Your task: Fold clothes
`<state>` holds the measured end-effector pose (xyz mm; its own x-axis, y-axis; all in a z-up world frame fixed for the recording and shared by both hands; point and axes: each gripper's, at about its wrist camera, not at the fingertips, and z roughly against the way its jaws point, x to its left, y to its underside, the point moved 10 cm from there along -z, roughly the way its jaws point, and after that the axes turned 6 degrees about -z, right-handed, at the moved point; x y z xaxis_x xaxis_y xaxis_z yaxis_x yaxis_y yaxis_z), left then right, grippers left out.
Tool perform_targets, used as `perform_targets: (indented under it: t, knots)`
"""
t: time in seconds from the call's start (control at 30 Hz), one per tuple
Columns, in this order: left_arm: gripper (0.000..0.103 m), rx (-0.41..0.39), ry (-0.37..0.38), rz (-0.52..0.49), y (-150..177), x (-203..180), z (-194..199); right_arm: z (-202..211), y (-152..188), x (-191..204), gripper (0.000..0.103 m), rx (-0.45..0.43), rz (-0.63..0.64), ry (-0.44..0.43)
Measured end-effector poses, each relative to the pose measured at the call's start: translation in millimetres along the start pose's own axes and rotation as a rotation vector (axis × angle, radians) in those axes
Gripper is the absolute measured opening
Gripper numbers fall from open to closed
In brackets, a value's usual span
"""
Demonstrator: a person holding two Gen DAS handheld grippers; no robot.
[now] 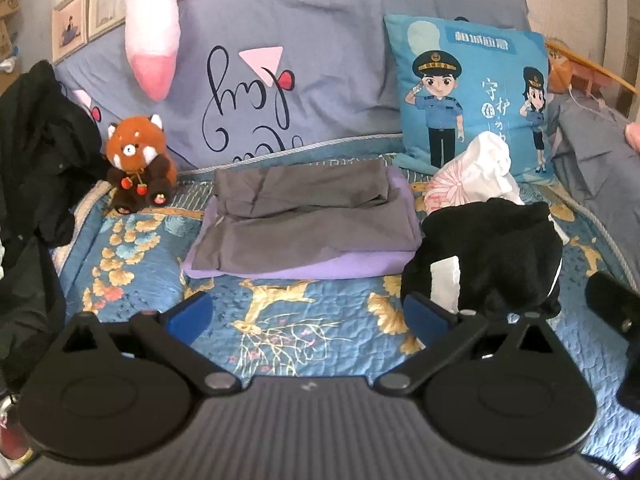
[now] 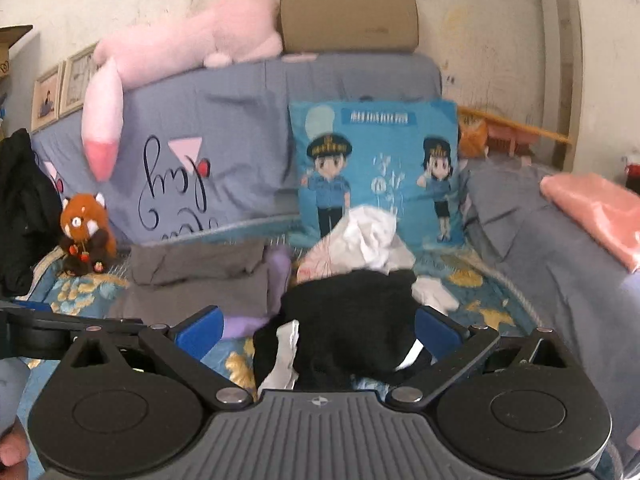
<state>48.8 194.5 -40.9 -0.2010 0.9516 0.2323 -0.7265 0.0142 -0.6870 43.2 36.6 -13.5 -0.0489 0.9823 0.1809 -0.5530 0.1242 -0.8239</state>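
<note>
A folded grey garment point(image 1: 304, 216) lies on a folded purple one point(image 1: 352, 268) in the middle of the blue patterned quilt point(image 1: 280, 320). To their right sits a crumpled black garment point(image 1: 488, 248) with white trim, and behind it a white and pink floral garment point(image 1: 476, 176). My left gripper point(image 1: 308, 316) hovers open over bare quilt in front of the folded stack. In the right wrist view my right gripper point(image 2: 320, 332) is open, its blue pads either side of the black garment point(image 2: 352, 320), which fills the gap between them. The grey stack point(image 2: 200, 276) lies to its left.
A red panda plush point(image 1: 138, 164) sits at the left of the quilt, beside a black jacket point(image 1: 36, 152). A blue cartoon cushion point(image 1: 472, 96) and grey pillows point(image 1: 280, 80) line the back. A pink folded cloth point(image 2: 596, 208) lies on the grey bedding at right.
</note>
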Motion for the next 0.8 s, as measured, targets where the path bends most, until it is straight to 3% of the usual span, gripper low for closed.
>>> perform_targets:
  t: [0.13,0.2,0.33,0.5,0.63,0.8]
  knots:
    - [0.103,-0.007,0.047,-0.008,2.0,-8.3,-1.0,-7.2,10.0,-0.9,0.103,0.052,-0.078,-0.067]
    - [0.103,-0.005,0.059,-0.01,4.0,-11.5,-2.7,-8.0,14.1,-1.9,0.103,0.049,-0.068,-0.036]
    - [0.103,0.007,-0.003,-0.062,8.0,-14.9,-6.0,-9.0,20.2,-3.5,0.103,0.045,-0.035,0.018]
    - [0.103,0.003,0.055,-0.04,11.1,-20.7,-5.4,-13.1,26.3,-8.2,0.103,0.082,-0.089,-0.017]
    - [0.103,0.005,-0.024,-0.047,12.4,-14.7,-9.5,-13.5,29.5,-11.4,0.103,0.078,-0.081,0.002]
    - [0.103,-0.003,0.026,-0.031,15.9,-15.2,-13.1,-15.5,31.1,-13.5,0.103,0.075,-0.084,0.007]
